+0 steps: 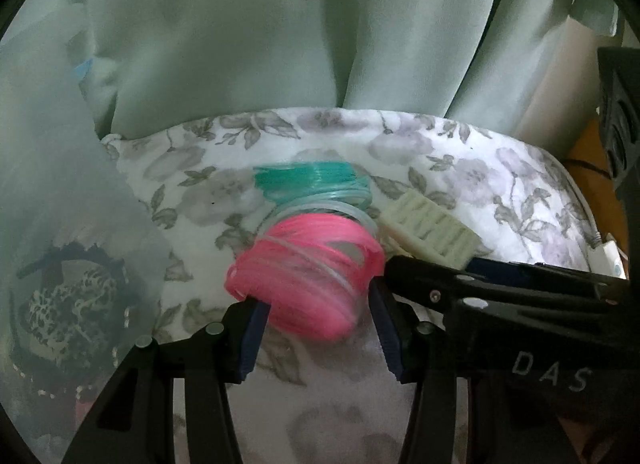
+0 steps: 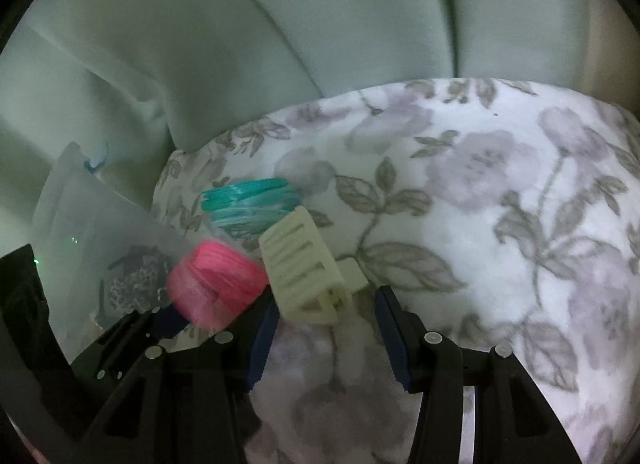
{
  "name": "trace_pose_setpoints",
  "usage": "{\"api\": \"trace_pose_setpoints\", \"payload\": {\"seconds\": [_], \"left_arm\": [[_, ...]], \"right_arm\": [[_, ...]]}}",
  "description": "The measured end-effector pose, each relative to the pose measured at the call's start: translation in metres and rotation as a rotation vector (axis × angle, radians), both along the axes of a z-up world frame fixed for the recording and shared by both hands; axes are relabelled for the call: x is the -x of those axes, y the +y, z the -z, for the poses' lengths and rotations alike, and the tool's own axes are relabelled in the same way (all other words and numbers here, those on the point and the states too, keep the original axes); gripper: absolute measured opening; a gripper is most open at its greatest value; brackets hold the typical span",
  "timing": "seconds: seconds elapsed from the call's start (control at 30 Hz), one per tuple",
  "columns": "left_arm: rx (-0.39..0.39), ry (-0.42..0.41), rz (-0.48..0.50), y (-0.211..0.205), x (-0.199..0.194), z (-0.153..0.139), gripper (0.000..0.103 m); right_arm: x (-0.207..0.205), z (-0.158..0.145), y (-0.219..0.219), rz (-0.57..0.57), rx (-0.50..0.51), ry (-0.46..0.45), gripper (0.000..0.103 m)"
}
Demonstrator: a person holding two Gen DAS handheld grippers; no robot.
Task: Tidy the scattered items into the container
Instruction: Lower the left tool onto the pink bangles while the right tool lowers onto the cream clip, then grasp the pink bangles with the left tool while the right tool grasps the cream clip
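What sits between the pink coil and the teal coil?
A band of clear, pale loops joins the pink coil and teal coil, seen in the left wrist view.

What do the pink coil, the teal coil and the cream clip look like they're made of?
Pink coil: looks like glossy, translucent plastic, wound in thin strands; probably springy. Teal coil: same stranded look, fading to clear plastic at one end. Cream clip: opaque matte plastic, apparently rigid, with moulded straight teeth. All lie on a soft, fuzzy floral blanket.

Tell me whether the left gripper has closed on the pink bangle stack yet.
Cannot tell. The left gripper has its jaws on either side of the pink bangle stack, but motion blur hides any contact.
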State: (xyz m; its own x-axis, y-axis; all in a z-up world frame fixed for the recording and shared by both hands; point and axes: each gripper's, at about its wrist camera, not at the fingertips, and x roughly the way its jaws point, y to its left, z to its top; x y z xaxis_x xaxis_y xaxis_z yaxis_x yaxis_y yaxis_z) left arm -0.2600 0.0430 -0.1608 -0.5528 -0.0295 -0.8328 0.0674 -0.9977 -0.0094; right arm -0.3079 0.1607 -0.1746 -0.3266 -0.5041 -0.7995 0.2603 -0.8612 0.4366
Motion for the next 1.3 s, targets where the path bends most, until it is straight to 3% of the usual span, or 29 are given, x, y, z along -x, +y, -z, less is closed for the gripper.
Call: {"api": "trace_pose_setpoints", "payload": {"seconds": [0.13,0.3,0.37,0.47,0.57,0.67,1.3], "left_arm": [[-0.001,0.004,0.0,-0.001,0.004,0.0,0.051],[0.012,0.014,0.007,0.003,0.008,0.002,0.05],[0.013,0.016,0.014,0.005,0.009,0.002,0.043],[0.002,0.011,0.017,0.005,0.01,0.002,0.037],[-0.008,0.007,0.027,0.006,0.008,0.0,0.022],[-0.021,0.006,0.039,0.008,0.005,-0.004,0.014],[-0.081,0.073,0.079,0.015,-0.049,-0.066,0.008]], "right_arm": [[0.006,0.003,0.001,0.012,0.021,0.003,0.049],[0.009,0.005,0.006,0.04,0.039,0.002,0.035],[0.009,0.005,0.007,0.05,0.047,0.002,0.032],[0.009,0.005,0.012,0.068,0.062,0.002,0.032],[0.006,0.002,0.018,0.09,0.072,0.001,0.032],[0.003,0.0,0.026,0.117,0.079,-0.001,0.032],[-0.058,-0.056,0.059,0.227,0.12,0.045,0.031]]}}
